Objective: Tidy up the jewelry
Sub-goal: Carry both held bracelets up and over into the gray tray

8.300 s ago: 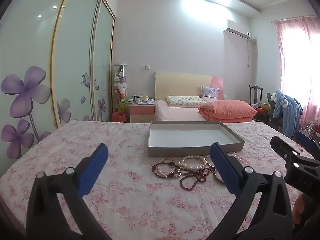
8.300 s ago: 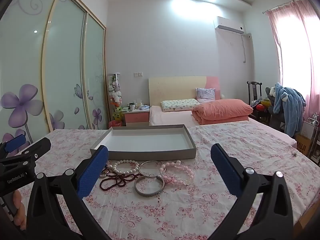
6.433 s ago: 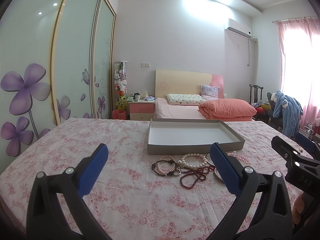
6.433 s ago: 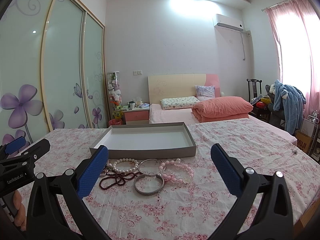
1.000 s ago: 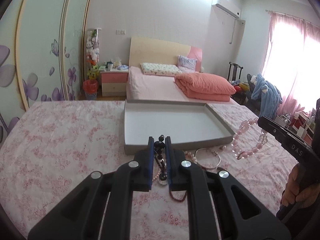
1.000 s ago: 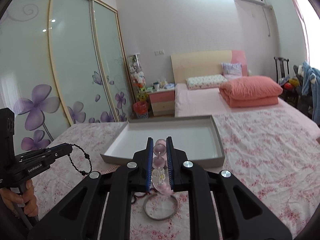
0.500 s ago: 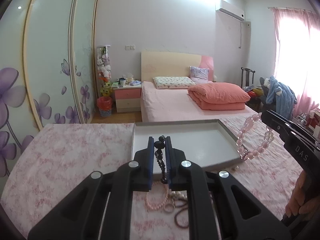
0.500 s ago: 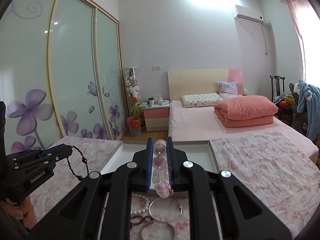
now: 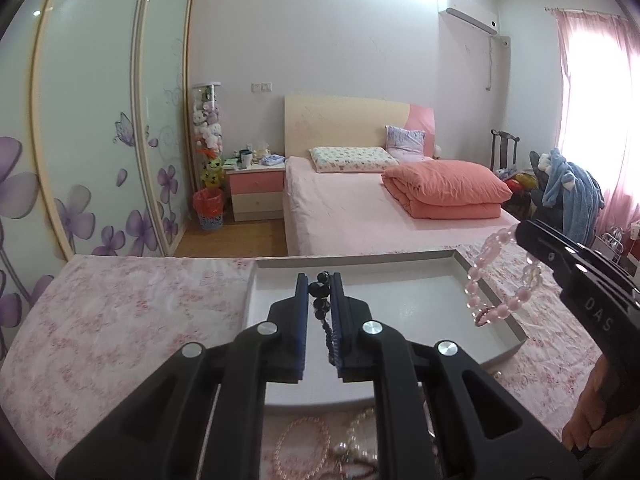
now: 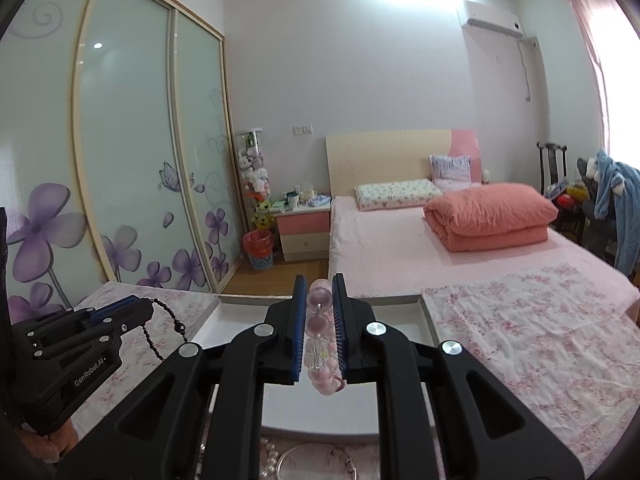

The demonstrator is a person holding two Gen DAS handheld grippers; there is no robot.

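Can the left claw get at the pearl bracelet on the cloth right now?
Probably not: the left claw is shut on the black bead bracelet, and the pearl bracelet lies beneath its frame.

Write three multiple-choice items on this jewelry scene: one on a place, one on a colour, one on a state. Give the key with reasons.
1. Where does the pink bead bracelet hang?
A. over the shallow grey cardboard tray
B. on the bed pillow
C. on the floor

2. What colour are the beads clamped in the left gripper?
A. white
B. black
C. green

3. How is the right gripper?
A. wide open
B. shut on the pink bead bracelet
C. resting in the tray

Key: 1 A, its loop dangles above the tray's right wall; 2 B, the black bead strand sits between the blue pads; 3 B, the pads press on the pink beads.
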